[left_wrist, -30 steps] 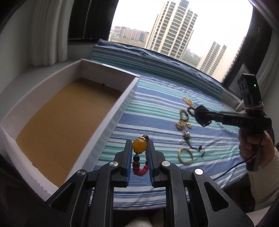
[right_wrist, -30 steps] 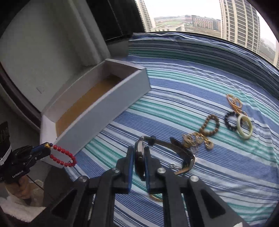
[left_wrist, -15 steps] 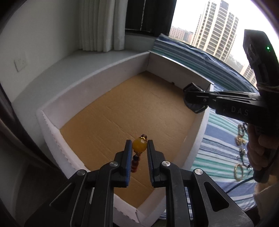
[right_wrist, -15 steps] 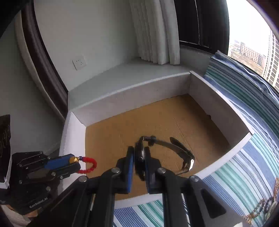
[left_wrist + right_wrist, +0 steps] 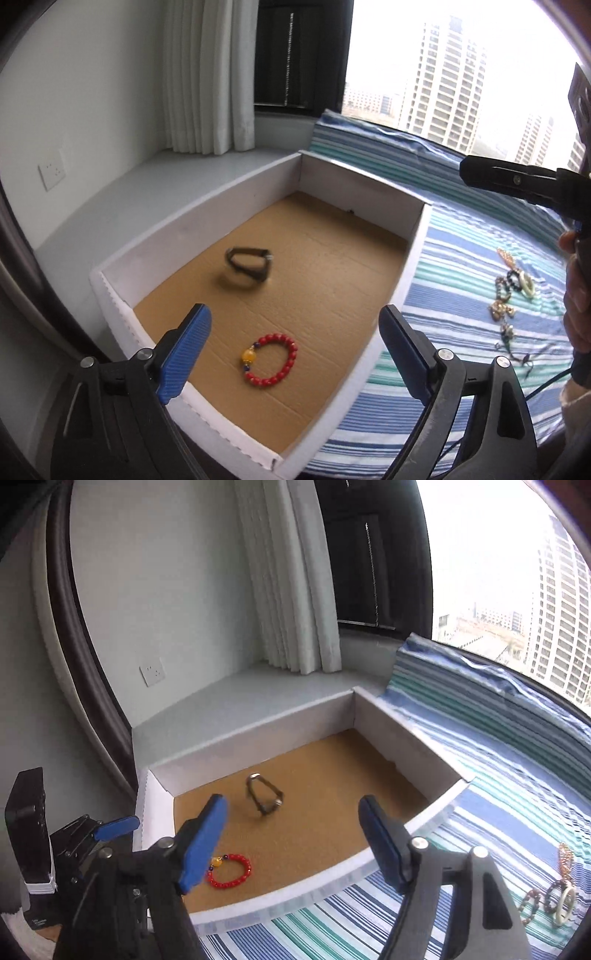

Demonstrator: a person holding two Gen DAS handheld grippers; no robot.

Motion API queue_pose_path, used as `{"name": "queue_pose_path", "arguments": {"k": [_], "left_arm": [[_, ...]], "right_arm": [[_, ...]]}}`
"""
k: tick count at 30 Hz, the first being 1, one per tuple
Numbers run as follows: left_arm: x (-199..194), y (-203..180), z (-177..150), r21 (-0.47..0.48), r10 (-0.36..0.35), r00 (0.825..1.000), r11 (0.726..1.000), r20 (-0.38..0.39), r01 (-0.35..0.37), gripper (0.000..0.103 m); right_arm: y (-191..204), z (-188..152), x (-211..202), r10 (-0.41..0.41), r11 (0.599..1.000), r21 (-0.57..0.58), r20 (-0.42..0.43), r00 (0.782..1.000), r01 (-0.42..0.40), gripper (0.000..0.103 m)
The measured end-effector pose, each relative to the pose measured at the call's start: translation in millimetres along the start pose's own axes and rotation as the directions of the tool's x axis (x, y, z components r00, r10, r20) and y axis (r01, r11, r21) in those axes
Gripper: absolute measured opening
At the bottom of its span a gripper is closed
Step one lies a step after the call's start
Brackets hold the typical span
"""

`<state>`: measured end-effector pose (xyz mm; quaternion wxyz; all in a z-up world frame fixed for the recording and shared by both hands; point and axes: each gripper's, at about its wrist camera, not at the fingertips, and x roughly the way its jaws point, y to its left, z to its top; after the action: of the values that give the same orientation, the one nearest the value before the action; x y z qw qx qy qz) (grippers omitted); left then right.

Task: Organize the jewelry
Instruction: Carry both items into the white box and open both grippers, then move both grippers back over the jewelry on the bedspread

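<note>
Both grippers hover over the box (image 5: 229,218), jaws spread wide, nothing held. Left gripper (image 5: 295,350) is above the near end of the box; right gripper (image 5: 291,834) above its near wall on the cloth side. Red bracelet (image 5: 269,360) with a yellow bead lies flat on the cardboard floor near the front. Watch (image 5: 249,267) sits mid-floor, blurred, strap looped, well apart from the bracelet. In the right wrist view the bracelet (image 5: 229,871) is partly hidden by the blue pad, watch (image 5: 264,799) beyond it. Remaining jewelry (image 5: 511,291) lies clustered on the striped cloth (image 5: 454,280) right of the box.
</note>
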<state>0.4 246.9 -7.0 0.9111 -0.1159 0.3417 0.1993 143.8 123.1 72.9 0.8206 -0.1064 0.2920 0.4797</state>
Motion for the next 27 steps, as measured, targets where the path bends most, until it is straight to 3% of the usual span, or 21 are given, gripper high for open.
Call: {"name": "queue_pose_path", "arguments": {"k": [6, 10, 15, 20, 27], "left_arm": [[-13, -52, -6, 0.037, -0.122, 0.992, 0.992, 0.028, 0.121, 0.098], [-12, -89, -17, 0.077, -0.186, 0.983, 0.980, 0.008, 0.185, 0.098], [-9, -132, -35, 0.126, -0.269, 0.962, 0.954, -0.056, 0.274, 0.098], [-6, -167, -60, 0.183, -0.315, 0.942, 0.925, -0.120, 0.332, 0.098], [-14, -183, -85, 0.245, -0.302, 0.940, 0.910, -0.155, 0.333, 0.098]], "right_arm": [[-19, -37, -67, -0.138, 0.990, 0.011, 0.053, 0.989, 0.137, 0.079], [-32, -74, -105, -0.271, 0.962, -0.001, 0.062, 0.961, 0.272, 0.079], [-58, -125, -152, -0.380, 0.924, 0.062, 0.039, 0.924, 0.377, 0.079], [-84, -180, -190, -0.479, 0.861, 0.187, -0.011, 0.878, 0.472, 0.079], [-106, -253, -238, -0.569, 0.744, 0.364, -0.095, 0.817, 0.560, 0.079]]}}
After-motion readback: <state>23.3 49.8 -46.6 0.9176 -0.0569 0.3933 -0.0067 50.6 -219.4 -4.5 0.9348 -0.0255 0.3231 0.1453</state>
